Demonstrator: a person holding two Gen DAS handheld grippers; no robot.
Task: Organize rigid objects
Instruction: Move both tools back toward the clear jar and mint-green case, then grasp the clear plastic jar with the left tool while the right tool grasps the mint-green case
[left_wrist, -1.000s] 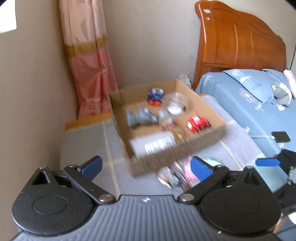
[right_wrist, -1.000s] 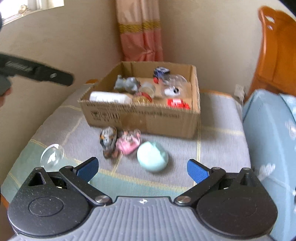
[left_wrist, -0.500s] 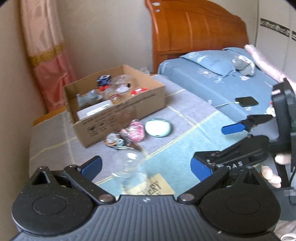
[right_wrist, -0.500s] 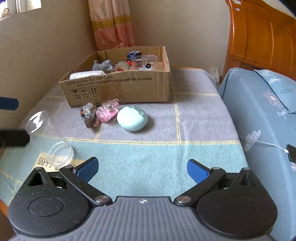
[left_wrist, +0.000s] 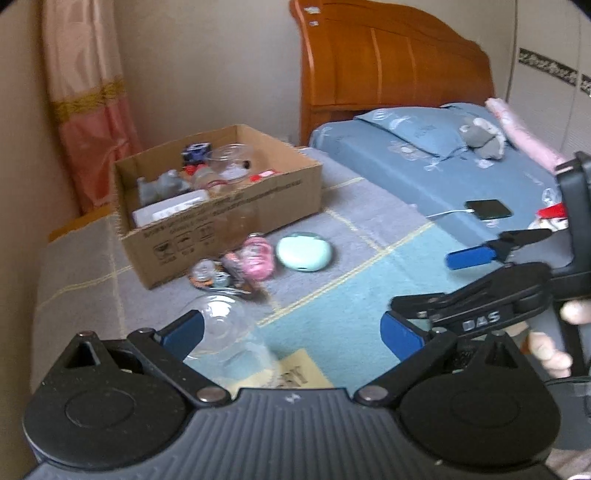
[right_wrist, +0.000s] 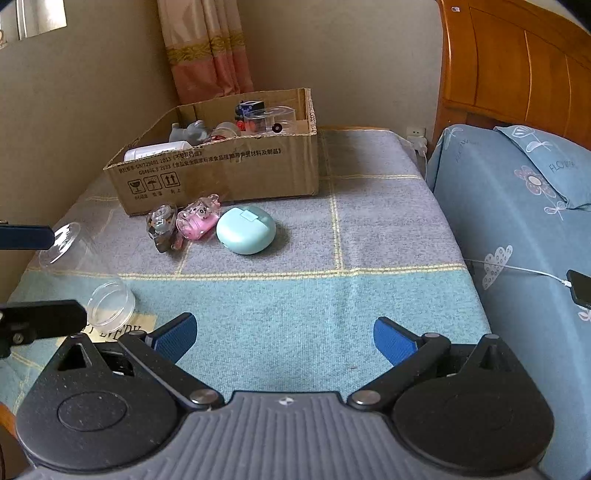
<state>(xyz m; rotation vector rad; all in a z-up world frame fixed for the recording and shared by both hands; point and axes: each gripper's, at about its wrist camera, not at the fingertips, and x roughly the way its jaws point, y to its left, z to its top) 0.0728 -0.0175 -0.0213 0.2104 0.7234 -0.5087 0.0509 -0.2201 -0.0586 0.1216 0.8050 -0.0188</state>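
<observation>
Both tongs are out over the blanket-covered table (right_wrist: 369, 236) and both stand spread wide with nothing between the blue pads. The left gripper (left_wrist: 291, 332) has a clear plastic cup (left_wrist: 225, 332) lying on its side right by its left finger, the cup's base just ahead of that pad; whether pad and cup touch, I cannot tell. From the right wrist camera the same cup (right_wrist: 85, 273) lies off to the far left, its mouth turned towards us, set between the two fingertips of the left tool that poke in from the frame's edge.

The right gripper (right_wrist: 284, 338) hangs over bare blue-green weave, nothing gripped. Straight ahead of it sits a mint-green round case (right_wrist: 245, 229), and just left of that a pink toy (right_wrist: 197, 221) and a clear-and-brown toy (right_wrist: 162, 227), the three nearly touching in a row. Beyond them stands the cardboard box (right_wrist: 221, 173), open-topped, with a grey figure (right_wrist: 188, 133), a white carton (right_wrist: 155, 151), a clear tub (right_wrist: 269, 118) and a blue toy (right_wrist: 247, 107) inside.

To the right of both tools runs the bed (right_wrist: 517, 206) in blue sheets, a dark phone (left_wrist: 487, 208) on a white cable lying on it. From the left camera the right tool (left_wrist: 476, 288) shows on the right side, fingers apart too.
</observation>
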